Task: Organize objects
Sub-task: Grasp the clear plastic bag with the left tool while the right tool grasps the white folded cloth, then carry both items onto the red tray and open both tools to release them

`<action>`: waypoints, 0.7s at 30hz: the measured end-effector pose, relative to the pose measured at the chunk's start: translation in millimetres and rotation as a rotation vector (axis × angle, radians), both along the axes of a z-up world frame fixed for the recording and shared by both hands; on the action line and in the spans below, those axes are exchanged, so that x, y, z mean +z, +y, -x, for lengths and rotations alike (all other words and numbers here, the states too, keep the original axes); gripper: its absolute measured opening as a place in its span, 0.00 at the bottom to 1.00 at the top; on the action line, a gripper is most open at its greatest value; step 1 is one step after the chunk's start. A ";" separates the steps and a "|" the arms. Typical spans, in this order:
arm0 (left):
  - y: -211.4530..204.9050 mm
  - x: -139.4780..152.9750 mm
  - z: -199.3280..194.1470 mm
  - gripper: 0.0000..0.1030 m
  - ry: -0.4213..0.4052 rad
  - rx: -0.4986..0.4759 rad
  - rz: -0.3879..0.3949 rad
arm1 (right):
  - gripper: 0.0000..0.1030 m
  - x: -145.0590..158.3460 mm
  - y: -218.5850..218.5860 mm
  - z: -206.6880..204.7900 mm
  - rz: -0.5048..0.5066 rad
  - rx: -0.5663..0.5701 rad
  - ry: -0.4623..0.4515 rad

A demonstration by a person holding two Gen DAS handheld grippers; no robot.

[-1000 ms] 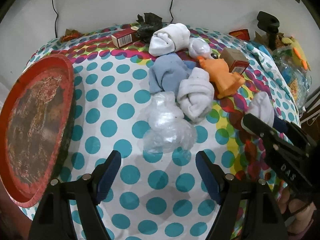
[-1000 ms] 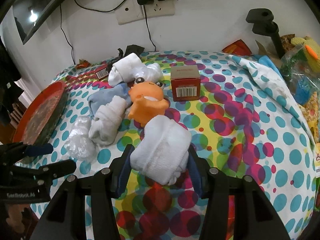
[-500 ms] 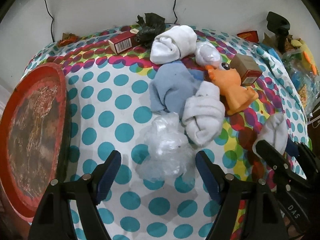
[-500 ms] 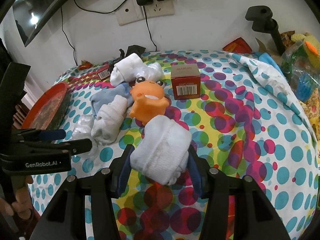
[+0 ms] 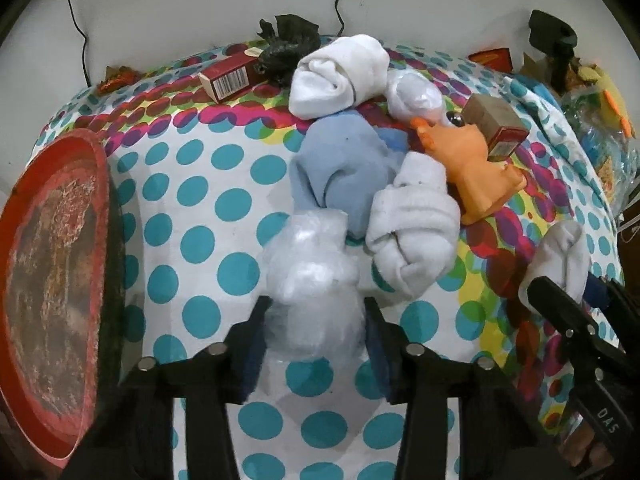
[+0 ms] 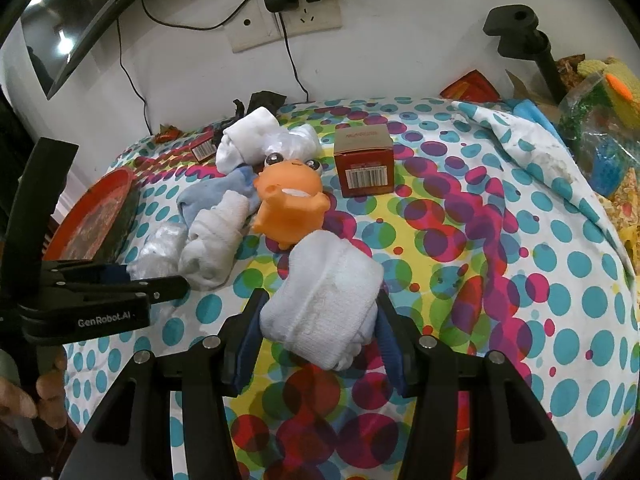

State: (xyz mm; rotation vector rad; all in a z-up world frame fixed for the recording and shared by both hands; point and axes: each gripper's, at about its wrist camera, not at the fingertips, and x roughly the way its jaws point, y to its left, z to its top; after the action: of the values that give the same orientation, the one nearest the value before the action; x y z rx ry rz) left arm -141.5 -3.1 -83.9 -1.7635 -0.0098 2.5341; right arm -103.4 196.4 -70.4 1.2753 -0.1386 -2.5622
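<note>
While the left gripper (image 5: 314,344) has just been closing, its jaws now pinch the crumpled clear plastic bag (image 5: 312,288), whose long axis runs straight away from the tongs toward the sock pile. Nearer the right side, the right gripper (image 6: 318,328) clamps a rolled white sock (image 6: 320,300) just above the spotted cloth (image 6: 520,280). Left of both lies the red tray (image 5: 52,280), nearest the left hand. "GenRobot.AI" and "DAS" mark the grippers; the far red box (image 6: 364,160) carries a barcode, its lettering probably too blurred to read.

crumpled plastic bag (image 5: 312,280) (clear), rolled white sock (image 6: 320,300)
</note>
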 end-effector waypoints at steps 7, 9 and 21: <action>-5.2 2.8 -4.7 0.30 -0.006 -0.003 -0.009 | 0.48 1.6 1.3 -1.5 0.001 0.003 0.004; -4.4 4.5 -7.9 0.29 -0.002 -0.016 -0.002 | 0.48 2.3 0.7 -2.4 -0.001 0.003 0.005; -17.6 22.2 -28.9 0.29 0.023 -0.020 0.028 | 0.48 9.9 -3.7 -13.4 -0.018 0.003 0.019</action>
State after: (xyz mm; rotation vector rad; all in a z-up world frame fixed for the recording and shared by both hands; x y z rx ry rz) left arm -112.6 -20.7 -61.7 -1.7347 0.0439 2.5526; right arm -90.0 192.7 -60.4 1.2557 -0.1097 -2.5778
